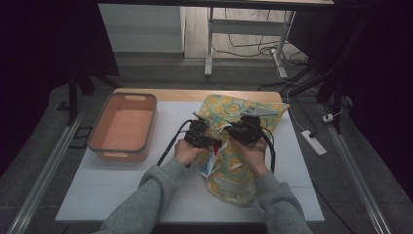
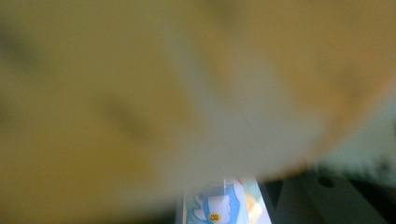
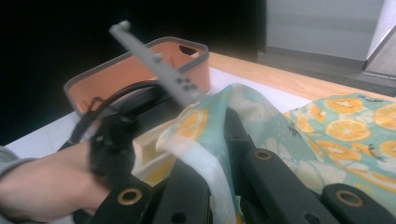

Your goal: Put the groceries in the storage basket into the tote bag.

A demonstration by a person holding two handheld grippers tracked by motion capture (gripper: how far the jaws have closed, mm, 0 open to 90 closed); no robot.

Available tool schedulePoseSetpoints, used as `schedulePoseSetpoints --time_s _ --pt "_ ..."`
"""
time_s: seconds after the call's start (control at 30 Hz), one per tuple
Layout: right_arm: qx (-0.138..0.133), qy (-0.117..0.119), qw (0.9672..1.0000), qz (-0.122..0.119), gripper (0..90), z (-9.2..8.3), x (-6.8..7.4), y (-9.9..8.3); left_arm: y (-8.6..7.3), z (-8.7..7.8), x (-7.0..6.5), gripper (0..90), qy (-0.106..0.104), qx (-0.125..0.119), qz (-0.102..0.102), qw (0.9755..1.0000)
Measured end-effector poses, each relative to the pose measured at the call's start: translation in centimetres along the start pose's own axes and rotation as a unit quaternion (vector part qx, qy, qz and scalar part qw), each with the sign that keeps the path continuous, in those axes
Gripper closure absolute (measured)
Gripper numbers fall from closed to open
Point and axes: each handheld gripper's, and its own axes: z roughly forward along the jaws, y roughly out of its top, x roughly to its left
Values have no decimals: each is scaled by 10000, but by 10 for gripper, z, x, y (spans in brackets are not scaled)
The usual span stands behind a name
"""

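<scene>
A cloth [image 1: 229,180] printed with orange slices on teal lies crumpled right of the table's middle. Both hands hold grippers over its near part. My right gripper [image 1: 239,130] is shut on a raised fold of it; in the right gripper view the cloth's [image 3: 355,126] white-lined edge runs down between the black jaws of the right gripper [image 3: 219,144]. My left gripper [image 1: 204,139] sits against the cloth's left edge, its jaws hidden. The left gripper view is blurred by yellow cloth [image 2: 140,93] pressed close, with a blue-and-white printed packet [image 2: 219,205] below. That packet [image 1: 209,165] peeks from the cloth.
An orange basket [image 1: 146,127] with a grey rim stands at the table's left, nothing inside it. The white mat [image 1: 112,195] covers the wooden table. Desk legs and cables [image 1: 253,48] lie on the floor beyond the far edge. A power strip [image 1: 314,142] lies to the right.
</scene>
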Motion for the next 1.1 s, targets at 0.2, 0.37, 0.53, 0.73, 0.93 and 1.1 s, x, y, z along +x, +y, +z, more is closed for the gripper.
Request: schedulePoseSetpoints --time_s 0.2,0.37,0.53,0.73,0.93,1.1 --pt "77 -14 10000 -22 900 1 1 -5 -1 11 5 797 121 27 -30 9999" --pt "69 -67 10000 25 900 0 -5 -7 0 7 3 876 10 -124 142 9998" --pt "71 -138 9998 87 900 -2 -10 -8 -7 7 -1 672 227 310 481 9981" --pt "60 -216 9997 130 900 -5 -16 -9 -33 -2 -19 487 640 609 1197 9889" --pt "76 -258 9995 170 900 -5 -20 -11 -54 0 -39 379 1056 822 1831 9739" --pt "72 -285 9994 187 900 -7 -22 -11 -65 0 -39 405 1325 943 2063 9649"
